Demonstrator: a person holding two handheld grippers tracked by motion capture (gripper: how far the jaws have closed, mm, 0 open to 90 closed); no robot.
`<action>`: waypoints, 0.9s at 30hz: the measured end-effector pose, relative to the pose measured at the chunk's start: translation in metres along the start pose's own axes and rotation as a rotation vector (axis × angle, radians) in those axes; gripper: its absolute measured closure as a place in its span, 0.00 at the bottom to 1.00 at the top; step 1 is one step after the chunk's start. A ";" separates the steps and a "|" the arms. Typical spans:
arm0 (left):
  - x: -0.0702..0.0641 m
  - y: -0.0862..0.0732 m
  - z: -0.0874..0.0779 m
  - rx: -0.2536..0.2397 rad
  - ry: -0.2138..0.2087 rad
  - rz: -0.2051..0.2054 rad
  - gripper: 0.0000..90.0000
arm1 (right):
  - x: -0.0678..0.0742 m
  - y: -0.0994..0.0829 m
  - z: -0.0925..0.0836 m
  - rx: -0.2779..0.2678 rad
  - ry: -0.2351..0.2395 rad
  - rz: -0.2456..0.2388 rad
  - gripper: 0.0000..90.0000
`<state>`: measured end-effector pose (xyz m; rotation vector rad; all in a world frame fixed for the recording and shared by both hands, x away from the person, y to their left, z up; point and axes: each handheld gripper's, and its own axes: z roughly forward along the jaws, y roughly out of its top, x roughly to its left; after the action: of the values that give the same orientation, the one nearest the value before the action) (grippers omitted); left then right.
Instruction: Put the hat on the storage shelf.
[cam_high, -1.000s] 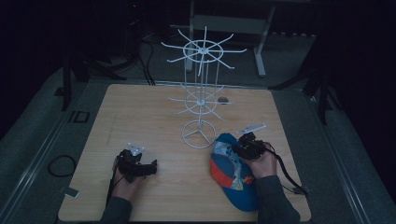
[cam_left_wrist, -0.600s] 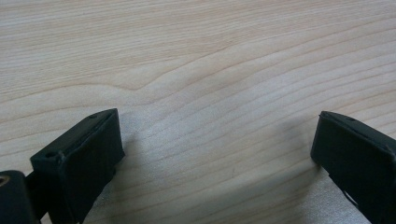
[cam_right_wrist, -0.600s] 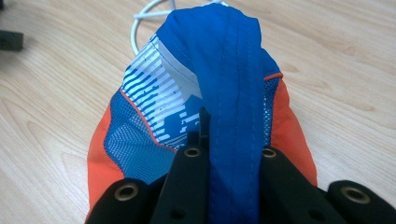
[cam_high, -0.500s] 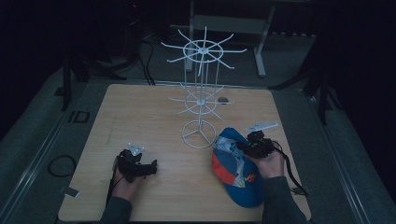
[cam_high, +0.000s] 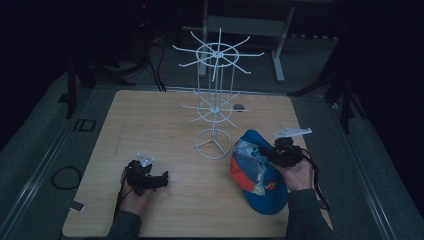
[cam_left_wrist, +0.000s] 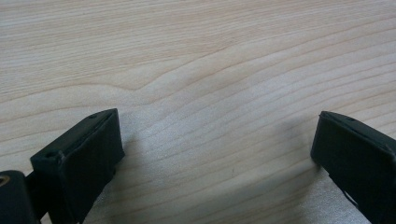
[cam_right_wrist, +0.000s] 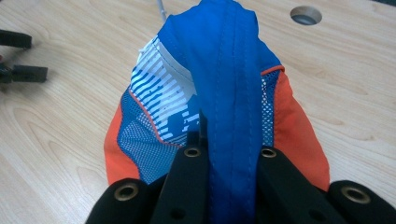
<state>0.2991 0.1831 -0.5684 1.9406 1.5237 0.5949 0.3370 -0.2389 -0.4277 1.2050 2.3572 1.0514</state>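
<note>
Blue fabric, a folded ridge of the cap (cam_right_wrist: 233, 70), was pinched between the jaws of the right tool (cam_right_wrist: 229, 154), which were clamped together on it in the right gripper view. Orange side panels, white stripes and blue mesh hung down either side of that ridge. From the high view the cap (cam_high: 255, 175) sat at the near right of the wooden table (cam_high: 150, 125), drooping from the right tool (cam_high: 280, 152) with its lower part against the boards, just right of the stand's round foot. At the near left the left tool (cam_high: 150, 180) lay low on the table in the person's hand, well apart from the cap. Its jaws stood wide apart in the left gripper view, with bare wood grain between them and nothing held. Farther back, near the middle of the table, the white wire stand (cam_high: 216, 100) rose upright, with one ring of spokes low on its post and a wider ring at the top. Beyond it a small round hole (cam_high: 240, 106) showed in the tabletop.
</note>
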 end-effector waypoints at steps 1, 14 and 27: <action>0.000 0.000 0.000 0.000 0.000 0.000 0.03 | 0.000 0.000 0.000 0.000 0.000 0.000 0.98; 0.000 0.000 0.000 0.001 0.000 0.001 0.03 | -0.006 0.006 -0.020 -0.064 -0.012 0.002 0.98; 0.000 0.000 0.000 0.004 -0.001 0.003 0.03 | -0.012 0.013 -0.038 -0.117 -0.010 -0.005 0.98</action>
<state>0.2990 0.1833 -0.5682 1.9464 1.5226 0.5931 0.3312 -0.2617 -0.3935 1.1588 2.2552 1.1613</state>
